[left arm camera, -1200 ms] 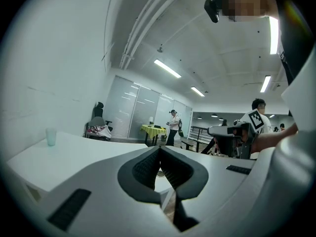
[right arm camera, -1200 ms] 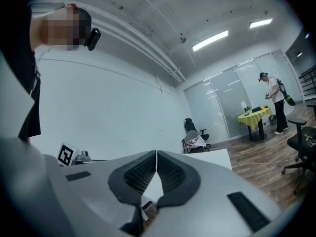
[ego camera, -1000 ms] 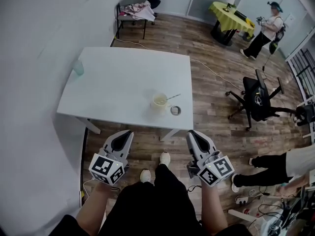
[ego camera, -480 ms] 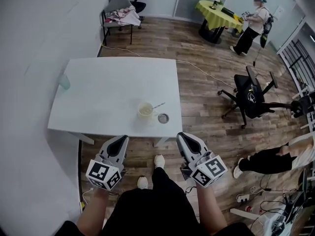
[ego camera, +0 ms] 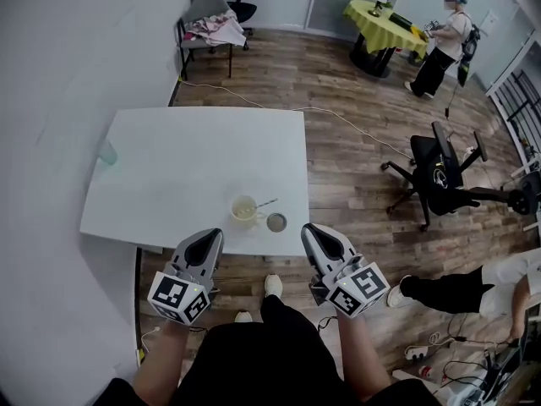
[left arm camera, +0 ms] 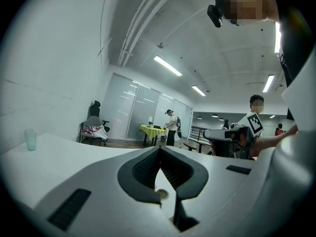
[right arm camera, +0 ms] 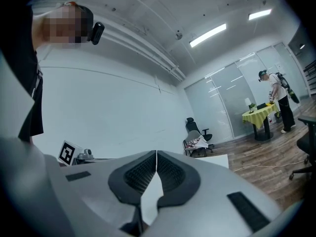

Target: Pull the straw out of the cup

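Observation:
A pale yellow cup [ego camera: 244, 208] stands near the front edge of the white table [ego camera: 186, 159], and a thin straw [ego camera: 266, 202] leans out of it to the right. My left gripper [ego camera: 211, 234] is shut and empty, held just short of the table's front edge, left of the cup. The right gripper [ego camera: 311, 229] is also shut and empty, to the cup's right and off the table. In the left gripper view the jaws [left arm camera: 159, 150] meet at the tip. The right gripper view shows its jaws [right arm camera: 156, 154] closed the same way; the cup is hidden there.
A small round ring [ego camera: 276, 222] lies beside the cup. A pale green tumbler [ego camera: 108, 151] stands at the table's far left. A black office chair [ego camera: 439, 176] is at the right, a chair with clothes [ego camera: 211, 19] behind, plus a standing person [ego camera: 444, 45] by a yellow table [ego camera: 385, 24].
The table and cup now sit closer to both grippers in the head view. Both grippers stay shut and side by side.

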Tool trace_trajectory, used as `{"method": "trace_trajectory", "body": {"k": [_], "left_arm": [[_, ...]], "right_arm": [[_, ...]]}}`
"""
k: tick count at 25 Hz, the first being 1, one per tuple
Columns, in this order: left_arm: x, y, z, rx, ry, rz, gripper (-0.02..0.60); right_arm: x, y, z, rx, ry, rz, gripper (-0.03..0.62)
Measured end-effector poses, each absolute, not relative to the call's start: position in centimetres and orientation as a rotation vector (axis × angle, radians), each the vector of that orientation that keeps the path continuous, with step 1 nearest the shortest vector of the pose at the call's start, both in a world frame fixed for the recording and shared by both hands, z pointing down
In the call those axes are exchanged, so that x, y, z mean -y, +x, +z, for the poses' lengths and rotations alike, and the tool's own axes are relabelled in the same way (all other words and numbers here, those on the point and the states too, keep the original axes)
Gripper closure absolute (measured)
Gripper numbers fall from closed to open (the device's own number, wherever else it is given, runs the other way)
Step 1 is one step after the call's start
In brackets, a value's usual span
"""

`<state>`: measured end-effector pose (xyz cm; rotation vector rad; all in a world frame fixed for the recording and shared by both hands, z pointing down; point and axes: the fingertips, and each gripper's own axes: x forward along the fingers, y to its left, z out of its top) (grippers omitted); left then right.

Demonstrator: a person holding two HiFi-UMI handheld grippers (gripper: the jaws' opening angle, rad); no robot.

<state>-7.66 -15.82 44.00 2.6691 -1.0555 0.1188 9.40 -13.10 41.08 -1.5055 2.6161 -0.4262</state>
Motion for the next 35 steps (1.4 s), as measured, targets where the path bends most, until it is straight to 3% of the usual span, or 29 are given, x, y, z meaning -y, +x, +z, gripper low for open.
{"method": "trace_trajectory", "body": {"k": [19,35], "left_arm": [[21.4,-3.3,44.6,1.221,2.599,0.139,0.568],[21.4,-3.8,45.5,1.368,2.515,0.178,0.568]], "right_arm": [[21.1,13.0,43.7,-2.759,-1.302,-0.49,0.571],[22.6,11.5,47.9,-2.887,-1.141,-0.583,0.571]]}}
